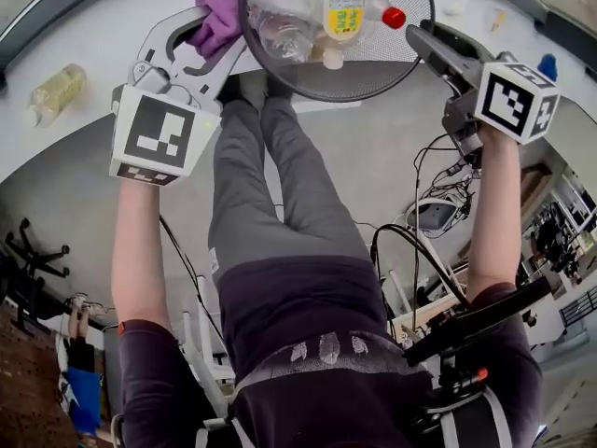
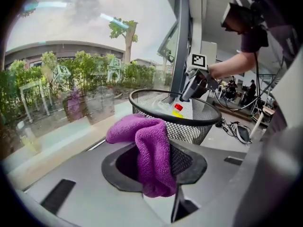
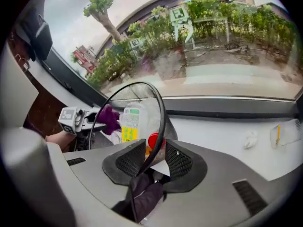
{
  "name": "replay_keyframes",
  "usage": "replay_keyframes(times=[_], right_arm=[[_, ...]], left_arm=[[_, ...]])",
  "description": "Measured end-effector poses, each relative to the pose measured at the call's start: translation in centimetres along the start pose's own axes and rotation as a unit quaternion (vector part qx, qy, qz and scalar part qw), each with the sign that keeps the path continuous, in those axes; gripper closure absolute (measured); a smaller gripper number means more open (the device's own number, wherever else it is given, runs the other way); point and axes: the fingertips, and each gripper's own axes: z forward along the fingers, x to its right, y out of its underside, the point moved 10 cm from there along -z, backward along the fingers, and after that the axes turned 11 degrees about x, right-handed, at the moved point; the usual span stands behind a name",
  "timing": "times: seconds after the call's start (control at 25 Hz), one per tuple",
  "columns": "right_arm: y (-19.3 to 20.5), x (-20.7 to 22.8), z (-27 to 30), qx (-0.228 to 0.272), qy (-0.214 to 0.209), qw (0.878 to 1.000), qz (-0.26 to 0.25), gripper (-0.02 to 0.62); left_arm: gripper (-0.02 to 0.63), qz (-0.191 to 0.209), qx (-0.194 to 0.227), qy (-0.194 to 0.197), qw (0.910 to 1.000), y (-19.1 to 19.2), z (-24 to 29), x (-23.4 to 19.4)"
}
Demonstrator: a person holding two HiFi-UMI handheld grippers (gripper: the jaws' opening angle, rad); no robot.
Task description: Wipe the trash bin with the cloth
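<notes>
The white surface [image 1: 103, 26] carries the wire trash bin [image 1: 410, 35] close to its near edge, within reach of both arms. The right claw [image 1: 418, 41] straddles the bin's rim on the right side. Its jaws stand apart with the wire between them and no squeeze showing, so it is likely there to steady the bin against rubbing. The left claw [image 1: 220, 32] is clamped on the bunched purple cloth [image 1: 216, 12], pressing it to the opposite rim so fabric, not metal, meets the wire. Bottles [image 1: 345, 7] lie inside.

One trash bin [image 1: 373, 75], one cloth [image 1: 219, 12], one left gripper [image 1: 211, 35], one right gripper [image 1: 418, 37].
</notes>
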Motion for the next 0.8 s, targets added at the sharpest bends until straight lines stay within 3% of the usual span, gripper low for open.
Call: replay_keyframes(times=[0.08, 0.16, 0.24, 0.32, 0.52, 0.8], right_arm=[[0.1, 0.1, 0.6, -0.006, -0.008, 0.999, 0.031, 0.494], [1.1, 0.9, 0.6, 0.023, -0.010, 0.992, 0.122, 0.514], [2.8, 2.1, 0.1, 0.064, 0.007, 0.967, 0.248, 0.518], [3.9, 2.8, -0.2, 0.098, 0.025, 0.940, 0.325, 0.511], [5.1, 3.0, -0.7, 0.114, 0.042, 0.907, 0.402, 0.503], [8.8, 0.5, -0.9, 0.160, 0.049, 0.866, 0.472, 0.497]], left_arm=[[0.485, 0.006, -0.004, -0.003, 1.0000, 0.0, 0.2, 0.0], [0.485, 0.008, -0.008, -0.008, 0.9999, 0.6, 0.2, 0.0], [0.485, -0.003, -0.001, -0.010, 0.9999, 1.2, 0.4, 0.2], [0.485, -0.018, 0.008, -0.011, 0.9998, 1.5, 0.9, 0.6], [0.485, -0.024, 0.005, -0.007, 0.9997, 1.4, 1.5, 1.8], [0.485, -0.073, 0.005, 0.010, 0.9973, 3.4, 0.4, 5.3]])
